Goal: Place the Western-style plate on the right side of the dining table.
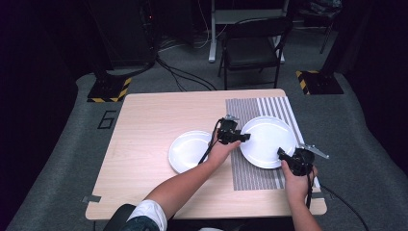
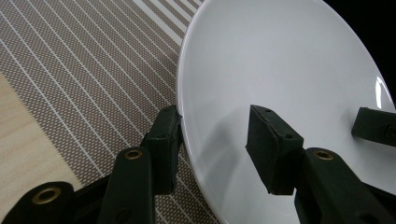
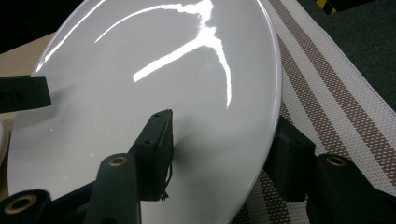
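A large white plate lies over a brown-and-white striped placemat on the right half of the wooden table. My left gripper is shut on the plate's left rim. In the left gripper view, one jaw is under the rim and the other is on the plate's inner face, around the left gripper. My right gripper is shut on the near right rim. In the right gripper view the right gripper clamps the plate the same way. I cannot tell whether the plate rests on the mat.
A smaller white plate sits on bare wood just left of the left hand. Behind the table stand a black chair and two bases with yellow-black stripes on grey floor. The mat reaches the table's right edge.
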